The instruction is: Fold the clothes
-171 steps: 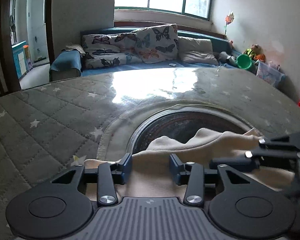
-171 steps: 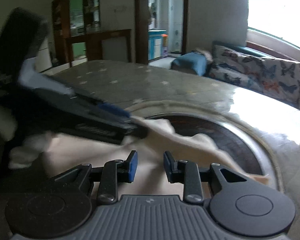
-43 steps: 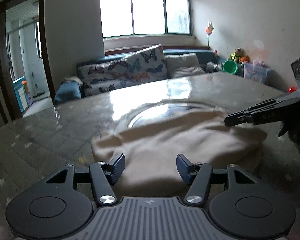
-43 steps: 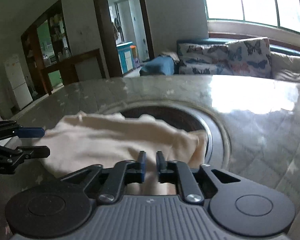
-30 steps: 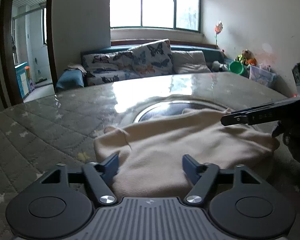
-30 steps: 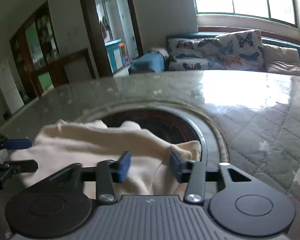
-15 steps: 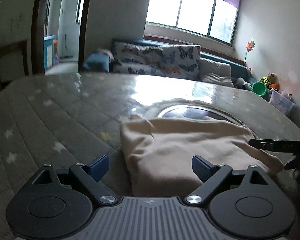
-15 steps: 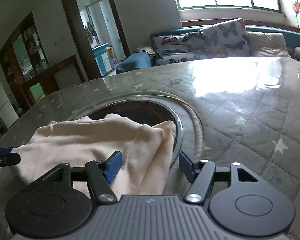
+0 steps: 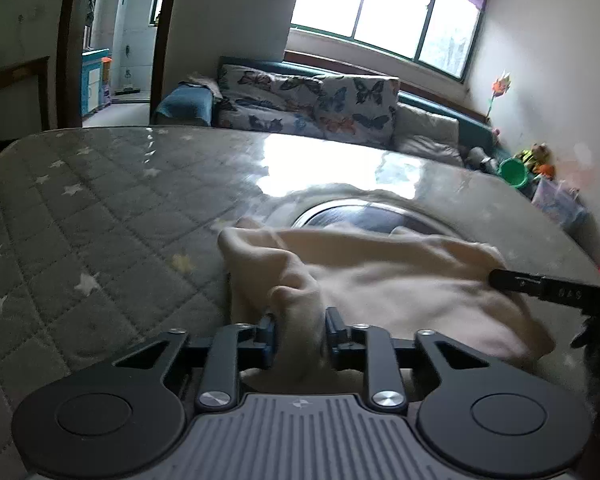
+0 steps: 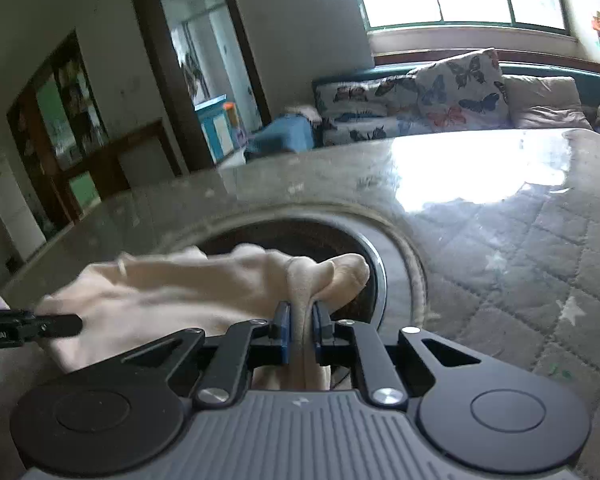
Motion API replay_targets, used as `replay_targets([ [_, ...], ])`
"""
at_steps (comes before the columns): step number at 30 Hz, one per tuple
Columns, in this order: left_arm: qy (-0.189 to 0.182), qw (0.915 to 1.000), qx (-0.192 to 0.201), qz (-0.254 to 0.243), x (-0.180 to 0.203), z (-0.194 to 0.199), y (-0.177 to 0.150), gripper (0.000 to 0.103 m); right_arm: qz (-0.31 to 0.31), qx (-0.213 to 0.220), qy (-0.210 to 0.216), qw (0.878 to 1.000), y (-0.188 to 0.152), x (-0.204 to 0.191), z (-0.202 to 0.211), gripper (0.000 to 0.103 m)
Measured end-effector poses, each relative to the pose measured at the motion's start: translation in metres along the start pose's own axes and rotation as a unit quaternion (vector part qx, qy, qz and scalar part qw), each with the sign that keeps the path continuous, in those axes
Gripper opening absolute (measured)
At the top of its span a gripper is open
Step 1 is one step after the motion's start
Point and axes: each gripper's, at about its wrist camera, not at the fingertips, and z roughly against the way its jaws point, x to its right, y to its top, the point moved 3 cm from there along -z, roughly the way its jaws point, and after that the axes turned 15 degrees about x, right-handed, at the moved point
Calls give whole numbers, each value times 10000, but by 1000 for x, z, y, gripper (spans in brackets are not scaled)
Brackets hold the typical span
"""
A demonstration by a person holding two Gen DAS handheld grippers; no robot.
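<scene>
Quilted grey table cover (image 9: 80,216) with pale stars fills the foreground, glossy under the window light, and a round metal-rimmed opening (image 10: 374,264) sits in it. Over the near edge of that opening lies the cream garment (image 9: 400,276), bunched and part folded.

Left gripper (image 9: 298,330) comes in low, angled down toward the garment, and its jaws have just been closing: a thick roll of the cream cloth at the garment's near left corner is pinched between the blue pads. Right gripper (image 10: 302,330) is angled down too, and its jaws have also just been closing: they now stand almost together, clamped on a thin upright fold at the garment's right end, which puffs out above the pads, right by the rim of the opening.

Each camera catches the other tool. In the left wrist view the right gripper's black finger (image 9: 540,282) reaches in from the right edge onto the garment's far side. In the right wrist view the left gripper's dark tip (image 10: 32,326) lies at the garment's left end.

Beyond the garment, past the far table edge, runs a sofa with butterfly-print cushions (image 9: 320,100) under the window (image 9: 384,12). A green bucket (image 9: 512,172) sits right of the sofa, and a doorway (image 10: 208,72) opens to its left.
</scene>
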Motion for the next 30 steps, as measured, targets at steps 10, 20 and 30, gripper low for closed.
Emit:
replay_targets([
  [10, -910, 9946, 87, -497, 81, -11, 20, 18, 269, 485, -664, 9962, 30, 37, 64, 9],
  [20, -2100, 9729, -203, -944, 204, -53, 9, 18, 340, 759, -2218, 9715, 45, 126, 160, 7],
  [30, -2263, 9582, -657, -1623, 236, -64, -35, 38, 152, 352, -2918, 9557, -3, 163, 195, 14],
])
